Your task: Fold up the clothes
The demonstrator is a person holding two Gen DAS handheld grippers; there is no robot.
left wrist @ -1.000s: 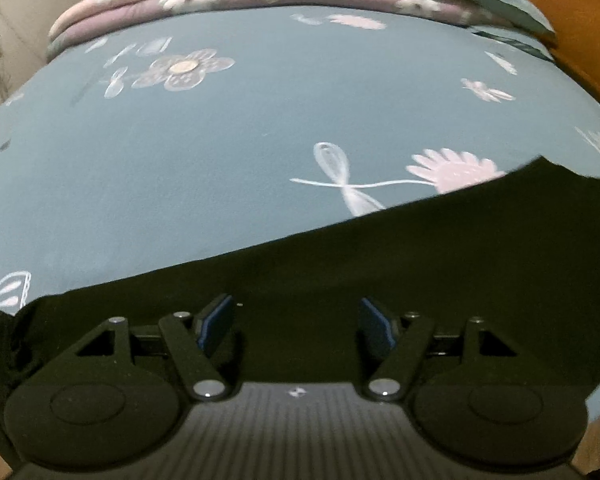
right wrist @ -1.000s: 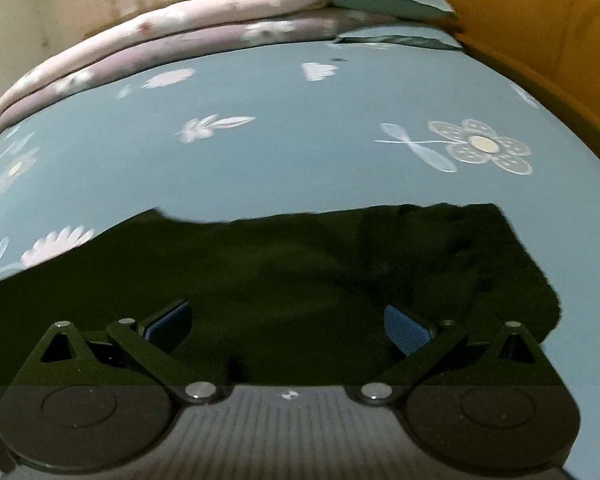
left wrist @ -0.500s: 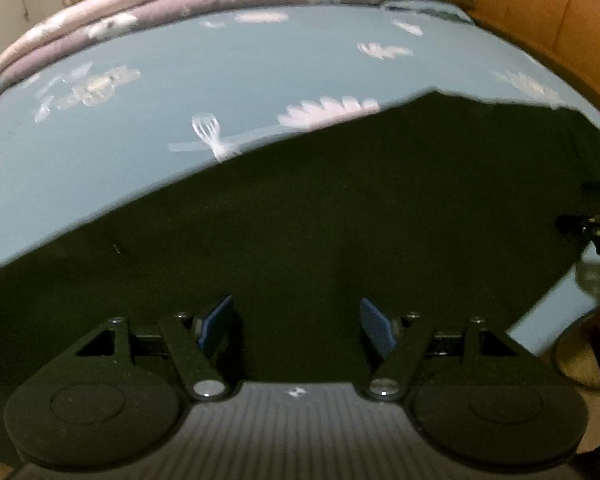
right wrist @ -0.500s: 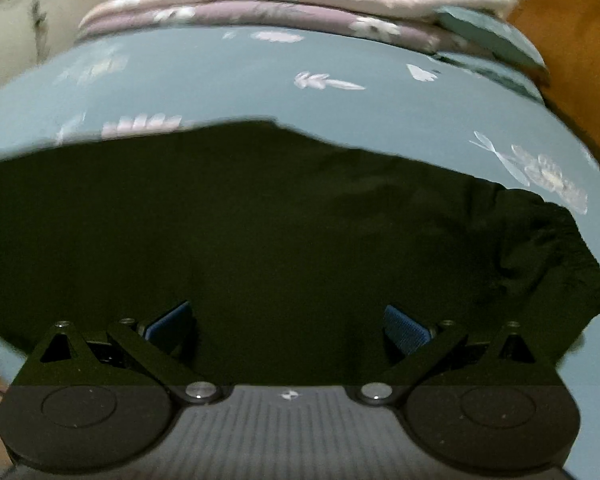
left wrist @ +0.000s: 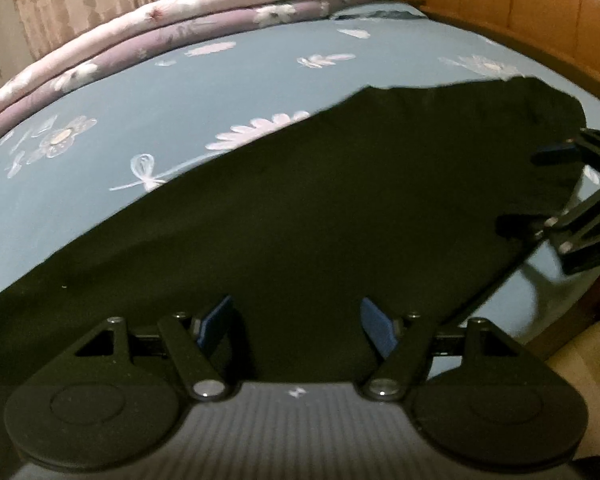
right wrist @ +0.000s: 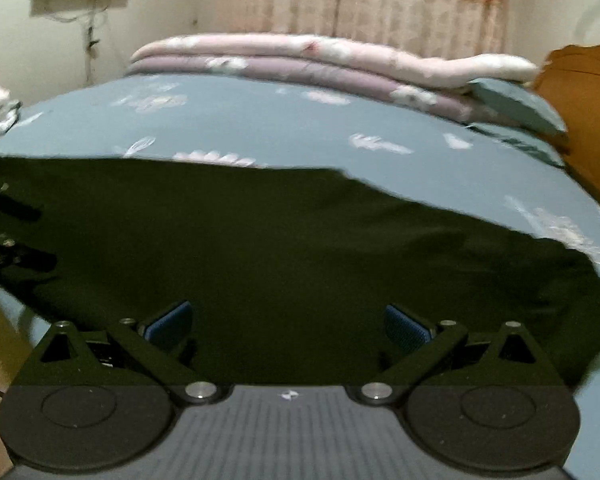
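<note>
A black garment point(left wrist: 320, 220) lies spread flat on the blue flowered bed sheet point(left wrist: 180, 92). My left gripper point(left wrist: 296, 326) hovers open over the garment's near part, its blue pads wide apart with nothing between them. In the right wrist view the same garment point(right wrist: 280, 248) fills the middle, and my right gripper point(right wrist: 287, 326) is open above its near edge, also holding nothing. The right gripper point(left wrist: 540, 188) shows at the garment's right end in the left wrist view. At the left edge of the right wrist view, the left gripper point(right wrist: 20, 232) appears blurred.
Folded pink and purple quilts point(right wrist: 300, 60) and a teal pillow point(right wrist: 516, 104) lie at the far end of the bed. An orange-brown bed frame point(left wrist: 540, 20) borders the right side. A curtain point(right wrist: 380, 0) hangs behind. Light floor point(left wrist: 580, 368) shows past the bed's near corner.
Both cameras have swung and rolled, so the black garment now fills more of each view. Each gripper has come into the other's view. Both jaws stay open.
</note>
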